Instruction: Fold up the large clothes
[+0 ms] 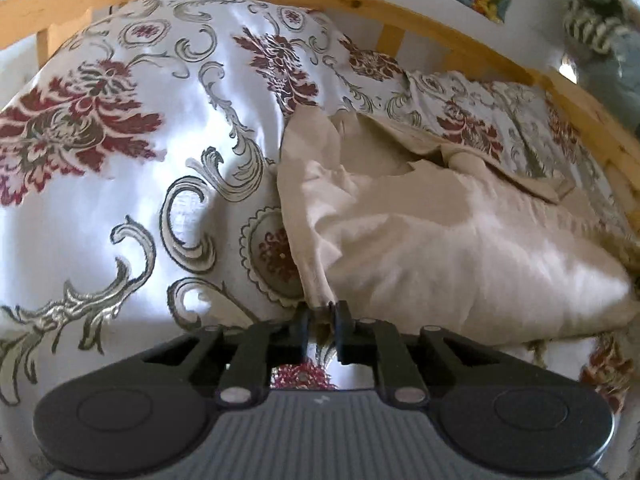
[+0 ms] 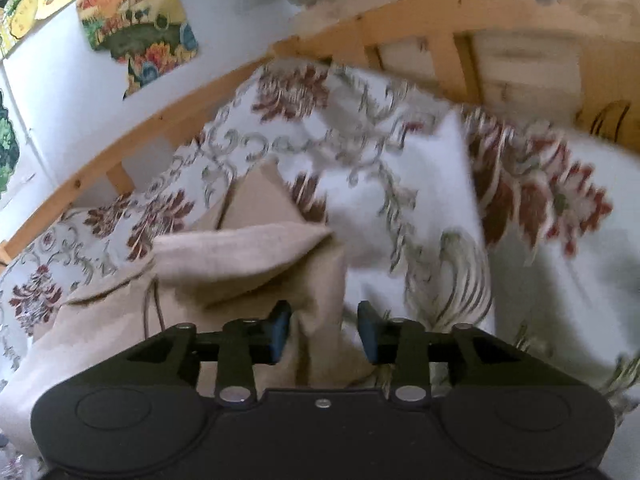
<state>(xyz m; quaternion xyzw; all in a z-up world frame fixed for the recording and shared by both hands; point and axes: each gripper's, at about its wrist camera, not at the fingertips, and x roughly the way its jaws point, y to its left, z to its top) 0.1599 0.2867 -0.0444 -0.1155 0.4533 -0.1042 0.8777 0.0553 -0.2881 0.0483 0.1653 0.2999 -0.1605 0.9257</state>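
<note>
A crumpled beige garment [image 1: 440,240] lies on a floral bedspread [image 1: 120,200] in the left wrist view. Its near corner runs down between the fingers of my left gripper [image 1: 322,320], which stands almost closed and pinches that corner. In the right wrist view the same beige garment [image 2: 240,248] lies in folds, and one fold hangs down between the fingers of my right gripper [image 2: 323,332]. Those jaws stand apart, with a gap between the cloth and the right pad.
The bedspread [image 2: 400,200] is white with red flowers and grey scrolls. A wooden bed frame [image 1: 360,4] [image 2: 440,12] rails the far side. Colourful posters [image 2: 132,28] hang on the white wall. A grey knitted item [image 1: 600,40] sits at the far right.
</note>
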